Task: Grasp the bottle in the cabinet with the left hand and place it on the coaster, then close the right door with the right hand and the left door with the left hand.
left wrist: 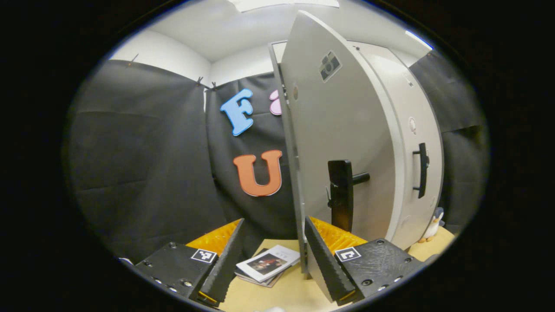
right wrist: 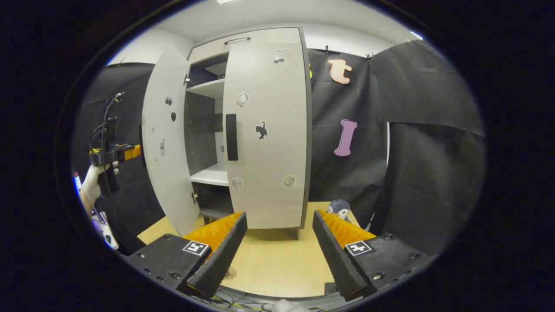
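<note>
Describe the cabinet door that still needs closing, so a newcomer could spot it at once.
Start at the grey cabinet on the wooden table. Its left door swings wide open, showing the shelves. The right door, which bears a cat sticker, sits closed.

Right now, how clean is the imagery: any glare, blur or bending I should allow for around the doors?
Left gripper view: sharp, evenly lit, but fisheye bows the left door strongly; its handle reads clearly. Right gripper view: sharp too, the right door curves mildly, the cabinet interior is shadowed, and a soft shadow lies under the cabinet on the table.
</note>
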{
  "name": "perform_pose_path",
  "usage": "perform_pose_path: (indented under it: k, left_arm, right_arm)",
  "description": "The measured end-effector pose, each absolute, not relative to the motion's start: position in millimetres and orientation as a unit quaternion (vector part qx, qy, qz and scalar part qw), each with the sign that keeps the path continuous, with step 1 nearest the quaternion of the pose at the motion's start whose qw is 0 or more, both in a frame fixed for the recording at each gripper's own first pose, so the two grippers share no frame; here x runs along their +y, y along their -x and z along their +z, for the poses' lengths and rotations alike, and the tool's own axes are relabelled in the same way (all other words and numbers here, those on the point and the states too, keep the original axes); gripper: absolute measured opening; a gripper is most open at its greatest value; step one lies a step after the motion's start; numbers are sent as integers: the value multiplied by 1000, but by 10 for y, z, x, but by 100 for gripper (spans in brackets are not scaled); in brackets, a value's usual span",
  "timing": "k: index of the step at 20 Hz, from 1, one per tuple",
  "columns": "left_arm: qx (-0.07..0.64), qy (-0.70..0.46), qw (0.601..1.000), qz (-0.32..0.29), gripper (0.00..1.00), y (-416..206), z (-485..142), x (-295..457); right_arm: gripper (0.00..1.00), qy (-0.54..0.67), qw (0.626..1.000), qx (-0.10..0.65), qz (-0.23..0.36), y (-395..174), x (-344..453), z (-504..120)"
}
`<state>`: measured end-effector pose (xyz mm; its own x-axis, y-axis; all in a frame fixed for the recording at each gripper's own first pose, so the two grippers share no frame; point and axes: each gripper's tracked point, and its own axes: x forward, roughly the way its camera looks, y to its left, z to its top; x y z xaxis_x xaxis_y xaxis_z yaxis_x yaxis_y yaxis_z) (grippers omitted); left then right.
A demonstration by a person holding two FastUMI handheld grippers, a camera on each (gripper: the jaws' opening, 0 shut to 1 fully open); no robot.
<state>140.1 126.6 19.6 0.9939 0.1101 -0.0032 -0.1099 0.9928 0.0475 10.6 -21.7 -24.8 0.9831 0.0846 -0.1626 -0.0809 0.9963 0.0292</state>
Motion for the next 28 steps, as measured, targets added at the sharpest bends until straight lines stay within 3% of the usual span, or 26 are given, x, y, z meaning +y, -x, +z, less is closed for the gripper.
perform_pose_path:
  k: [7,19,28]
  left_arm:
    - [6,11,1000,9,97,-1516,225,735]
    - [-23,-32,999,-34,97,-681,361,181]
    - [4,-5,1000,-8,97,-148,-66,185]
  right_arm:
    - [100,-12,997,76,24,-48,-374,-197]
    - [99,-15,999,44,14,-82,-212,-21]
    - [99,-24,999,20,9,-189,-25,74]
